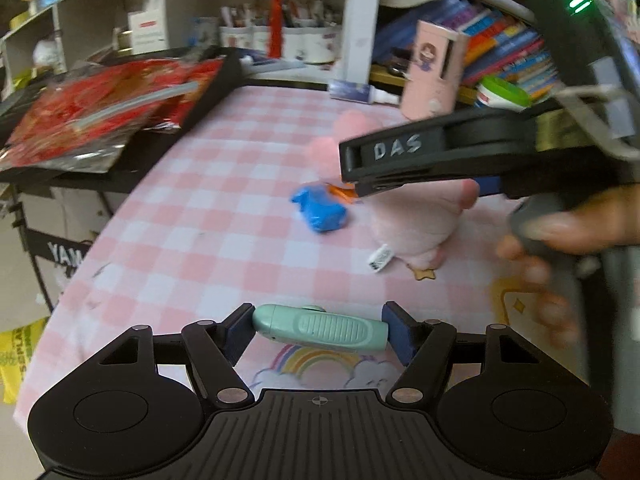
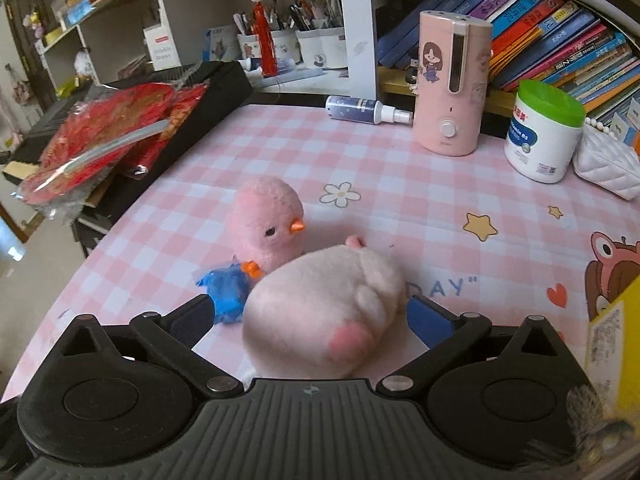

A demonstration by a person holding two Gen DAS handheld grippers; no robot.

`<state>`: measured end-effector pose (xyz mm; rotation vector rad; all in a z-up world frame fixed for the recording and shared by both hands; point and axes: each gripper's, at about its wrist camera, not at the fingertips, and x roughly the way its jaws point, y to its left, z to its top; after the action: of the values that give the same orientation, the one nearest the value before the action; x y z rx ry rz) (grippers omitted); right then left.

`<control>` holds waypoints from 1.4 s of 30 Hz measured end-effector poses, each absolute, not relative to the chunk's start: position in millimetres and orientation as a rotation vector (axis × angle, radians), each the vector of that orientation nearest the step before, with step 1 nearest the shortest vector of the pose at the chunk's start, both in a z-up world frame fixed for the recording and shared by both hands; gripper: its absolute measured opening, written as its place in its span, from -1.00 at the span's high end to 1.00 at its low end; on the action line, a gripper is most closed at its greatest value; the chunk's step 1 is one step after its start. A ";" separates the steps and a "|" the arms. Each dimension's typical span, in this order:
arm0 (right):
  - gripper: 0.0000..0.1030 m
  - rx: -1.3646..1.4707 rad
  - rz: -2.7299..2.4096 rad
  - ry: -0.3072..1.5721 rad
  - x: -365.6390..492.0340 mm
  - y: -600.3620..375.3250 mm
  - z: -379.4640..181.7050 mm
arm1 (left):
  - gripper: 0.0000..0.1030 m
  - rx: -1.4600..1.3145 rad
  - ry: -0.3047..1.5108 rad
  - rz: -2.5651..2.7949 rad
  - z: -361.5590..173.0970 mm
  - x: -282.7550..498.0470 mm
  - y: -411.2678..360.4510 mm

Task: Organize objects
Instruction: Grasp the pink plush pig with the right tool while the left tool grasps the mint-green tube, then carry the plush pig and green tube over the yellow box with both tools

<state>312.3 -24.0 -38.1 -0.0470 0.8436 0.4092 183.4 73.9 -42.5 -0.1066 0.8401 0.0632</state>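
My left gripper (image 1: 319, 330) is shut on a mint-green pen-shaped device (image 1: 320, 327), held crosswise above the pink checked tablecloth (image 1: 208, 216). My right gripper (image 2: 316, 312) is open, its blue pads on either side of a pale pink plush pig (image 2: 324, 308) lying on the cloth; I cannot tell whether the pads touch it. In the left wrist view the right gripper (image 1: 360, 184) hangs over the same pig (image 1: 416, 224). A pink plush chick (image 2: 266, 222) sits just behind the pig. A small blue toy (image 2: 226, 290) with orange parts lies left of the pig, and shows in the left wrist view (image 1: 322, 210).
At the back of the cloth stand a pink humidifier (image 2: 450, 84), a lying spray bottle (image 2: 366, 109), a green-lidded white jar (image 2: 542, 132) and a white quilted box (image 2: 608, 164). Red packets (image 2: 108, 136) lie on a black keyboard at the left. Shelves with books (image 2: 552, 36) and pen cups are behind.
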 end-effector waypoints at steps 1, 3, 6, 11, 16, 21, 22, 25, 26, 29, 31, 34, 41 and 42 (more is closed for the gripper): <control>-1.00 -0.056 0.399 0.842 314.8 -20.7 -41.2 | -0.34 -0.112 0.837 0.072 -40.3 179.5 76.1; -0.99 -0.096 0.375 0.843 318.8 -12.1 -48.7 | -0.34 -0.118 0.830 0.085 -36.8 174.3 80.6; -0.56 -0.158 0.344 0.853 323.2 -5.2 -59.8 | -0.34 -0.127 0.814 0.100 -30.4 164.6 85.4; -0.39 -0.135 0.370 0.839 317.5 -15.7 -52.9 | -0.34 -0.143 0.764 0.110 -16.8 153.7 94.7; -0.40 -0.106 0.408 0.784 286.5 -31.5 -23.7 | -0.34 -0.152 0.714 0.101 -4.2 142.6 101.3; -0.40 -0.094 0.428 0.731 245.9 -51.9 3.0 | -0.34 -0.150 0.680 0.069 3.6 124.8 99.6; -0.40 -0.095 0.429 0.722 237.8 -55.7 6.9 | -0.34 -0.149 0.673 0.063 5.1 120.9 99.5; -0.40 -0.091 0.424 0.700 213.0 -67.0 16.4 | -0.34 -0.135 0.651 0.045 9.2 108.6 98.3; -0.41 -0.089 0.418 0.694 205.0 -70.3 17.8 | -0.34 -0.132 0.645 0.038 10.4 104.3 98.0; -0.41 -0.089 0.382 0.685 179.8 -76.6 15.9 | -0.34 -0.122 0.635 0.014 12.1 92.1 95.9; -0.41 -0.104 0.376 0.696 164.7 -76.6 11.8 | -0.34 -0.115 0.638 0.000 11.5 84.2 94.8; -0.41 -0.103 0.372 0.713 146.4 -78.1 8.9 | -0.34 -0.106 0.640 -0.019 11.0 68.2 93.2; -0.41 -0.098 0.344 0.737 99.7 -83.2 5.1 | -0.34 -0.105 0.646 -0.058 11.9 30.6 89.9; -0.41 -0.097 0.338 0.739 93.1 -84.9 4.5 | -0.34 -0.102 0.648 -0.067 11.6 26.1 88.2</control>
<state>93.1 -84.9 4.5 -0.0966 0.7386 0.3382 26.1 88.2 11.6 -0.1018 0.6478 -0.0672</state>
